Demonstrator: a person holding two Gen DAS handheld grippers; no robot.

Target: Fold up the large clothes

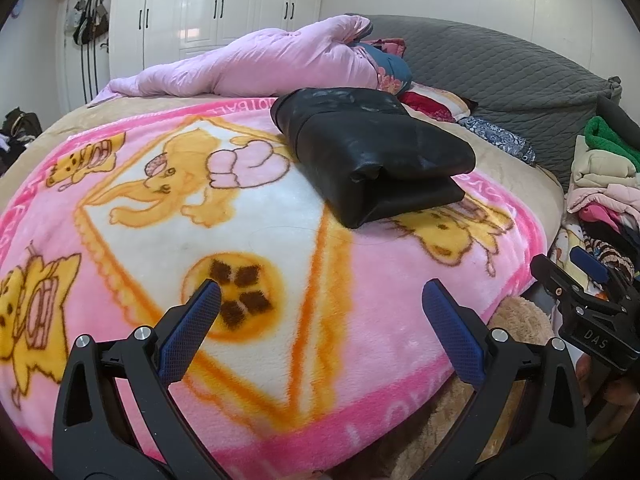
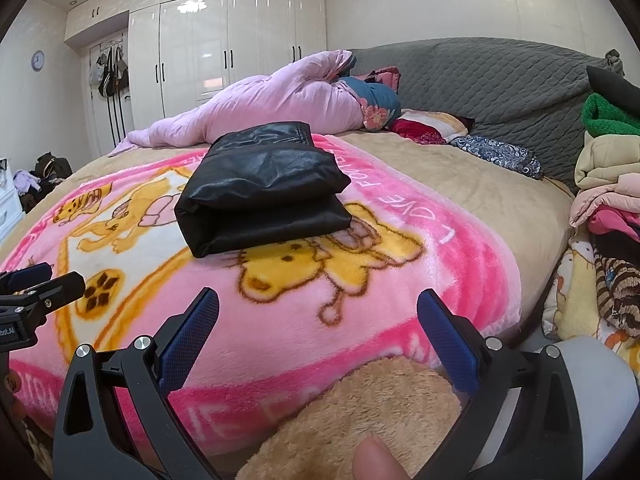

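A black, shiny, leather-like garment (image 1: 372, 152) lies folded into a thick rectangular bundle on a pink fleece blanket printed with yellow cartoon animals (image 1: 360, 280), which covers the near part of a bed with a beige sheet (image 2: 480, 184). The bundle sits toward the far edge of the blanket, its folded layers stacked and facing the near edge.

The left gripper (image 1: 320, 300) hovers above the near edge of the blanket, its blue-padded jaws spread wide and holding nothing, well apart from the garment. The right gripper (image 2: 318, 308) hangs just beside it at the same near edge, jaws likewise spread and empty; a fingertip (image 2: 376, 460) shows below it, over a tan plush fabric (image 2: 360, 408) at the bed's near edge.

Along the far edge of the bed lie a rumpled pale pink quilt (image 1: 260, 64) and a grey quilted headboard cover (image 1: 520, 76). At the right edge stands a pile of mixed folded clothes (image 2: 604, 184). White wardrobe doors (image 2: 224, 52) fill the wall behind.
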